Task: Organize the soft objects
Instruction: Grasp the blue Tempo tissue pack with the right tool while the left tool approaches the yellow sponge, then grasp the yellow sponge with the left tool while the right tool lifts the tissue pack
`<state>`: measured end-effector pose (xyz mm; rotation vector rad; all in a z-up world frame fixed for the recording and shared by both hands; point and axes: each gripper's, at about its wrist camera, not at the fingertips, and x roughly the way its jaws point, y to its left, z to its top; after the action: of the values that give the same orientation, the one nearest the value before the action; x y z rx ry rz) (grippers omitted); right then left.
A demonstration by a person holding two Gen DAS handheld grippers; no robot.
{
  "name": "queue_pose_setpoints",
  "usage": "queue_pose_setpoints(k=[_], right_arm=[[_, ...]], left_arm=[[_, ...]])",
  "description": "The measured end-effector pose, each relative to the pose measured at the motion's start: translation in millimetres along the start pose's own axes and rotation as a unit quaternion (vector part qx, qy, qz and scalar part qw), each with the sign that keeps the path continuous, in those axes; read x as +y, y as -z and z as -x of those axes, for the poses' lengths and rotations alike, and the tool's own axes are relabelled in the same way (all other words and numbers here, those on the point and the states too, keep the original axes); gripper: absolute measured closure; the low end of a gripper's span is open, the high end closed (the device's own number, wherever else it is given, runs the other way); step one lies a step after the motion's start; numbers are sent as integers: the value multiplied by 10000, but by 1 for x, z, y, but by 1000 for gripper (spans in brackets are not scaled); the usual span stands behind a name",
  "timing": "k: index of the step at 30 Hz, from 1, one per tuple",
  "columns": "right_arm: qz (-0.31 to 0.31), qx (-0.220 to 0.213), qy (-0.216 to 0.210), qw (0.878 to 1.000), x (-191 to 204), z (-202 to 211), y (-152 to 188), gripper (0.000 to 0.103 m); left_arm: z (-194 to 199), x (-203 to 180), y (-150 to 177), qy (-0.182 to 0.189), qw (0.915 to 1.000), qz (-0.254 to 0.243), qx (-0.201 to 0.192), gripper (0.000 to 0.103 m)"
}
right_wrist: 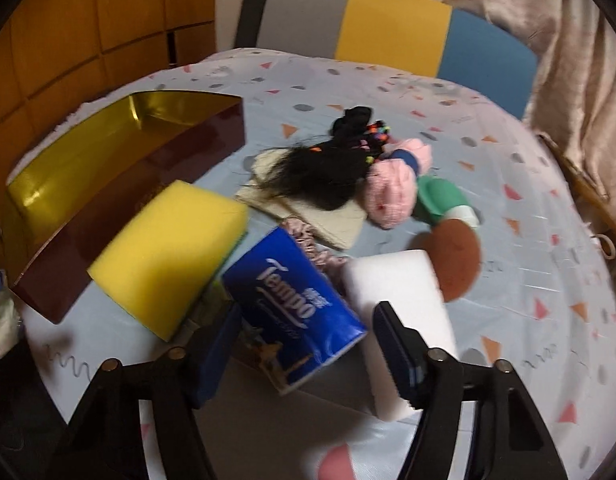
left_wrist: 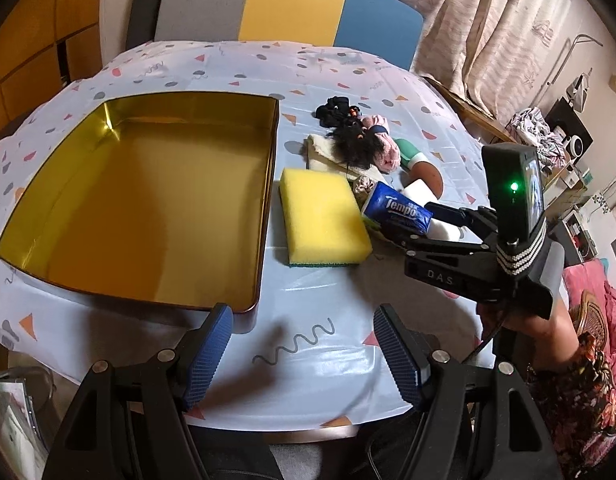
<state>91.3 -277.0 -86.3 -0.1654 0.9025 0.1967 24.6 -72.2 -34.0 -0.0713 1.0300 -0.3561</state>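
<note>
Our right hand-held gripper (right_wrist: pixel 304 344) straddles the blue tissue pack (right_wrist: pixel 296 308) on the table (right_wrist: pixel 528 240), fingers apart, not yet pressing it; the pack's long axis runs diagonally between them. Our left hand-held gripper (left_wrist: pixel 304 348) hangs open and empty beside the gold tin (left_wrist: pixel 140 200), farther from the pack.

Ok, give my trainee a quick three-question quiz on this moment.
1. True or false: the tin already holds a sponge.
2. Which item lies between the right gripper's fingers? A) yellow sponge B) tissue pack C) white block
3. Fill in: the left gripper hangs open over the ____.

Key: 1 false, the tin is empty. 2 B. 3 tablecloth.
</note>
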Motion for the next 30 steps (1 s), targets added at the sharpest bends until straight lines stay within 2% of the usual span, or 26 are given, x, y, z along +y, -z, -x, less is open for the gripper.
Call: queue_pose_setpoints(k=[1,5,10,16,18,22,30], right_arm=[[28,9,-18,10000,0,-1,-1,23],[76,-20,-23,10000,8,-4,3,21],[-38,-128,181,9997,9,1,9,33],[-1158,-130,-71,9932,-17,21,26,35],[-1631,-118,-311,9860,-27,28,39,36],[-2134,-131,-681,9745,-35,40,58,36],[-2253,-53,-686,9718,-35,43,73,36]], left_arm=[[-1,0,0,-14,10000,-12,1,29],[-4,-7,1,-71,9999,-86,4,28],[-4,-17,-4,-77,9997,-219,-87,28],[-8,-33,-13,-39,9989,-400,-227,28],[-17,-40,-17,-67,9985,-491,-210,28],[-36,-55,-24,-186,9974,-664,-188,28],[-79,-65,-39,-990,9917,-819,-69,28]])
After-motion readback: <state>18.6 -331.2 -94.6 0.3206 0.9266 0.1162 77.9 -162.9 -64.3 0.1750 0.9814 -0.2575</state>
